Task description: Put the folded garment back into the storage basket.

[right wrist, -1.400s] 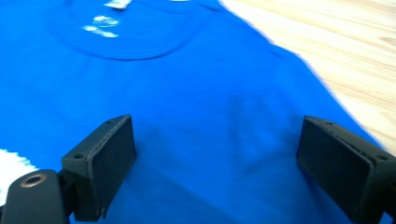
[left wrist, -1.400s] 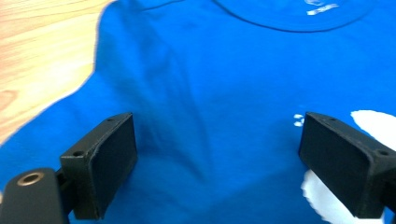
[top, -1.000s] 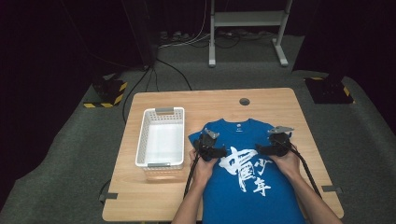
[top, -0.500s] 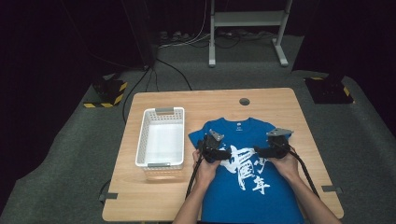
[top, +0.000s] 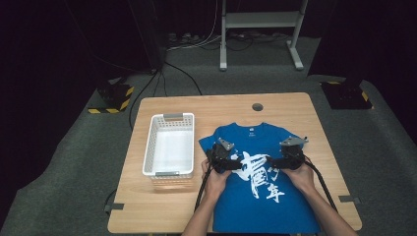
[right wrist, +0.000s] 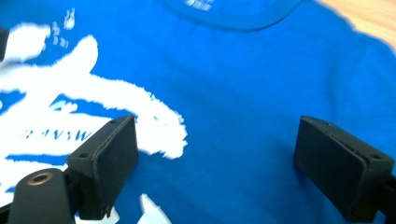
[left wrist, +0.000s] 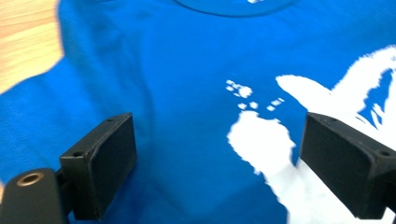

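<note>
Shirt point(top: 265, 196): blue, white print, flat on my table point(top: 216, 105), right of the basket point(top: 168, 145). My left gripper point(top: 227, 160) and right gripper point(top: 287, 156): over its chest, both with jaws wide apart, nothing between them.

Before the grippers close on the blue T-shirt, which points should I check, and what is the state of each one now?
1. Left gripper jaws open: ok.
2. Right gripper jaws open: ok.
3. Both grippers over the blue T-shirt chest: ok.
4. Shirt spread flat, collar toward the table's far edge: ok.
5. White basket empty, left of the shirt: ok.
6. Jaws touching the fabric: cannot tell.
</note>
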A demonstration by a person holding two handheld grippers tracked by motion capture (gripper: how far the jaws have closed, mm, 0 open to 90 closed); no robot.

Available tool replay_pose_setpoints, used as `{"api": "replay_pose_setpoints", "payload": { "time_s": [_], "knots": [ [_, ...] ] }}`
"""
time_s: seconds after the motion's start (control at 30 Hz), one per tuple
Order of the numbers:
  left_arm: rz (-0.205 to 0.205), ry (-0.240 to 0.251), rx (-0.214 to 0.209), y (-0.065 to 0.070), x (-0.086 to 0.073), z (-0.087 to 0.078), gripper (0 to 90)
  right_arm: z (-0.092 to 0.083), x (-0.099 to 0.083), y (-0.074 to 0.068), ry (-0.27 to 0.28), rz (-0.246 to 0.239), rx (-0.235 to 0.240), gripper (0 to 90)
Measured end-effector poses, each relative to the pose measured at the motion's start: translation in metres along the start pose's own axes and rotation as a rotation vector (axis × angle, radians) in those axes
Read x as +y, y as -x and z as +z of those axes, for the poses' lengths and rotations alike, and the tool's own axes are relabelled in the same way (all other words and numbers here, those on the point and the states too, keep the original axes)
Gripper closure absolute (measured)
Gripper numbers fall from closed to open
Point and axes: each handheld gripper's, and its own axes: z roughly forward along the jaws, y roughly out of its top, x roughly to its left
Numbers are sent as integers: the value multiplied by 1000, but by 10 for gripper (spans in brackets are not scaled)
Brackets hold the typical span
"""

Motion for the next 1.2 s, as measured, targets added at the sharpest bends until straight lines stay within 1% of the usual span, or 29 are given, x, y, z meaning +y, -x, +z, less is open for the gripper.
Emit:
{"api": "replay_pose_setpoints", "payload": {
  "time_s": [0.03,0.07,0.1,0.13,0.17,0.2,0.23,0.27,0.3,0.37,0.4,0.43,0.47,0.53,0.57,0.6,0.63,0.67,0.77,0.83,0.87,0.9,0.97,1.0,1.03,1.1,1.13,1.17,1.2],
  "knots": [
    [-4,-13,1,-1,-1,3,115,2,-1,-2,-7,-16,-9,123],
    [-16,3,-1,-4,-1,5,99,2,-1,-1,-2,-8,-3,121],
    [-27,9,6,-7,0,6,116,4,-1,3,-1,16,5,121],
    [-23,6,10,-10,1,7,117,5,-1,6,8,22,-4,118],
    [-28,1,12,-12,2,8,117,5,-1,8,10,33,-9,120],
    [-45,-11,9,-15,4,8,114,6,0,11,10,39,-18,122],
    [-51,-19,20,-17,4,7,106,6,-1,12,11,46,-23,125],
    [-57,-28,26,-18,4,6,113,5,-1,13,11,50,-27,126],
    [-59,-32,19,-17,4,4,104,4,-1,14,11,50,-31,127],
    [-45,-8,24,-12,0,-2,105,1,-2,12,11,43,-39,126],
    [-37,9,17,-9,-1,-5,112,-1,-2,9,18,34,-36,137],
    [-29,16,9,-6,-1,-7,111,-4,-2,7,37,28,-25,145],
    [-12,19,-1,-3,-1,-8,112,-6,-3,4,47,23,-15,144],
    [8,10,-6,2,-2,-6,111,-6,-4,0,40,4,-9,143],
    [9,0,-6,3,-2,-4,111,-4,-6,0,24,2,-9,135],
    [6,-13,-5,2,-3,-1,111,-1,-7,2,15,16,3,138],
    [-14,-4,-16,0,-4,1,101,-2,-7,5,20,36,2,140],
    [-16,7,-8,-1,-4,2,104,-2,-7,8,19,46,-6,139],
    [-16,19,-4,-3,-3,4,118,1,-5,14,13,47,-25,125],
    [-15,-1,6,-2,0,3,118,2,-3,16,9,52,-37,125],
    [-13,-5,6,0,0,2,109,1,-3,15,9,47,-45,125],
    [-14,6,-2,2,0,0,104,-1,-3,14,19,43,-42,128],
    [-1,12,-15,9,-1,-5,105,-7,-5,8,48,37,-22,136],
    [9,9,-21,12,-1,-5,102,-9,-5,5,53,32,-12,136],
    [24,4,-24,16,-2,-5,100,-10,-6,3,49,27,-4,134],
    [49,-11,-16,21,-3,-2,100,-7,-6,-1,23,13,5,128],
    [32,-9,-28,20,-4,0,96,-4,-7,-2,6,5,4,115],
    [15,-3,-39,18,-4,2,92,-3,-9,-1,8,11,8,115],
    [9,3,-33,16,-4,2,93,-3,-8,0,10,17,5,117]
  ]
}}
